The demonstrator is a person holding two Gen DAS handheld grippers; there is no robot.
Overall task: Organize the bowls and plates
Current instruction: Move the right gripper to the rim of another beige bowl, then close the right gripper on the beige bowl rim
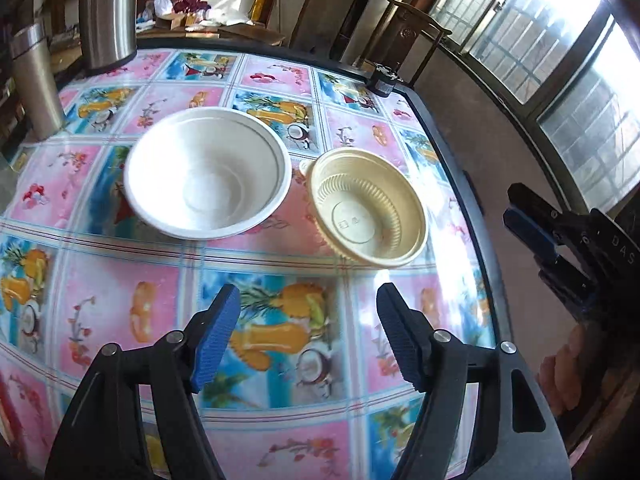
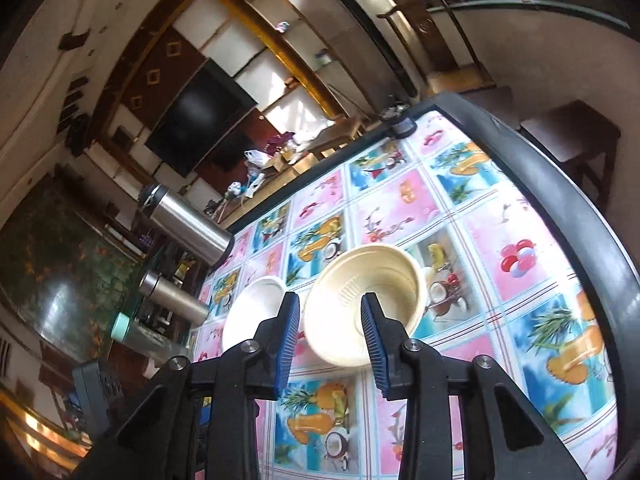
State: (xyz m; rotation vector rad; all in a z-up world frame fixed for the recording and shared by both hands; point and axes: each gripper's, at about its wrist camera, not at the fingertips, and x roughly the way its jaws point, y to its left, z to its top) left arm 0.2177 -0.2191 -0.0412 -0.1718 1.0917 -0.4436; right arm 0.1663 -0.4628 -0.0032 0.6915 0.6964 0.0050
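A white bowl [image 1: 208, 174] and a cream bowl [image 1: 368, 210] (ribbed inside) are set side by side mid-bench [image 1: 120, 312]. The left gripper [image 1: 308, 336] is held near them, fingers wide; the right gripper [image 2: 330, 344], likewise spread, grips nothing.

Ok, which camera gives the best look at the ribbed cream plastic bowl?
The left wrist view: the ribbed cream plastic bowl shows whole, unobstructed. In the right wrist view the bowl is tilted, with its near rim behind the right gripper fingers.

Matt white plastic bowl [image 1: 208, 174], ribbed cream plastic bowl [image 1: 370, 212], glossy tablecloth [image 1: 120, 304], brushed-steel flask [image 1: 108, 12]
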